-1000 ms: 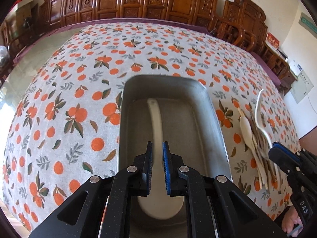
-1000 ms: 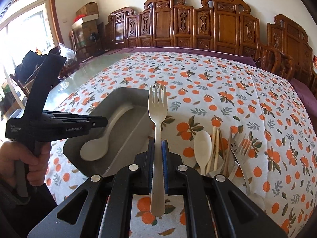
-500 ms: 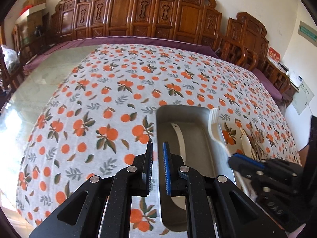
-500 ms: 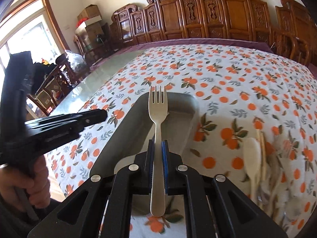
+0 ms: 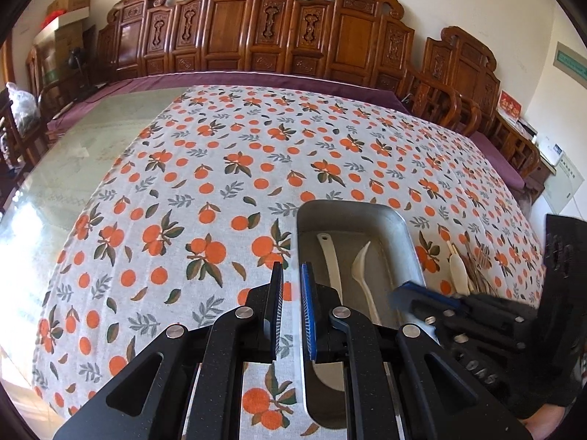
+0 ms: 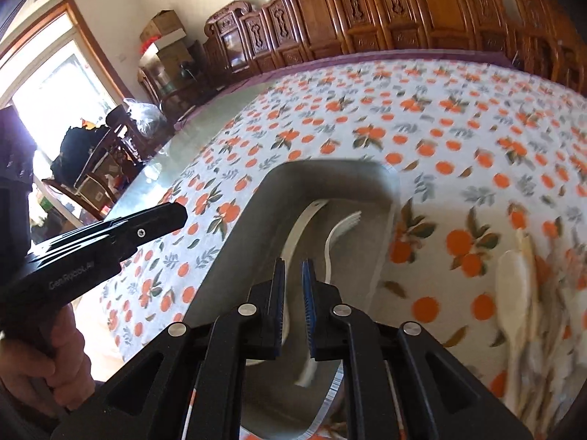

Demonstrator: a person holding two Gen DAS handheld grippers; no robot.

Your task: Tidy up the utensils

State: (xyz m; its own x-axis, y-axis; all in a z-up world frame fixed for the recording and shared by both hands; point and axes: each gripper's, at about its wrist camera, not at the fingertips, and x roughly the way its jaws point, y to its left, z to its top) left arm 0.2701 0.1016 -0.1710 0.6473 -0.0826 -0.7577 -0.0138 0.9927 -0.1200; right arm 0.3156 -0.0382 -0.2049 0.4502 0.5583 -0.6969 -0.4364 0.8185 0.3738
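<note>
A grey metal tray (image 5: 409,234) (image 6: 234,242) lies on the orange-print tablecloth. Inside it lie a cream spoon (image 5: 330,256) (image 6: 301,227) and a cream fork (image 5: 361,267) (image 6: 335,234). My left gripper (image 5: 291,286) is open a little and empty, over the tray's left rim. My right gripper (image 6: 292,282) is open a little and empty, above the tray; it also shows in the left wrist view (image 5: 422,293) at the tray's right side. A pile of loose cream utensils (image 5: 466,271) (image 6: 528,293) lies right of the tray.
The tablecloth (image 5: 220,183) covers a glass table; bare glass (image 5: 55,183) lies to the left. Carved wooden chairs (image 5: 293,36) line the far edge. The left gripper's body (image 6: 91,253) and the hand holding it are at the left in the right wrist view.
My right gripper carried the fork over the tray, opened and let it go; the fork now lies in the tray beside the spoon. My left gripper drew back and left from the spoon.
</note>
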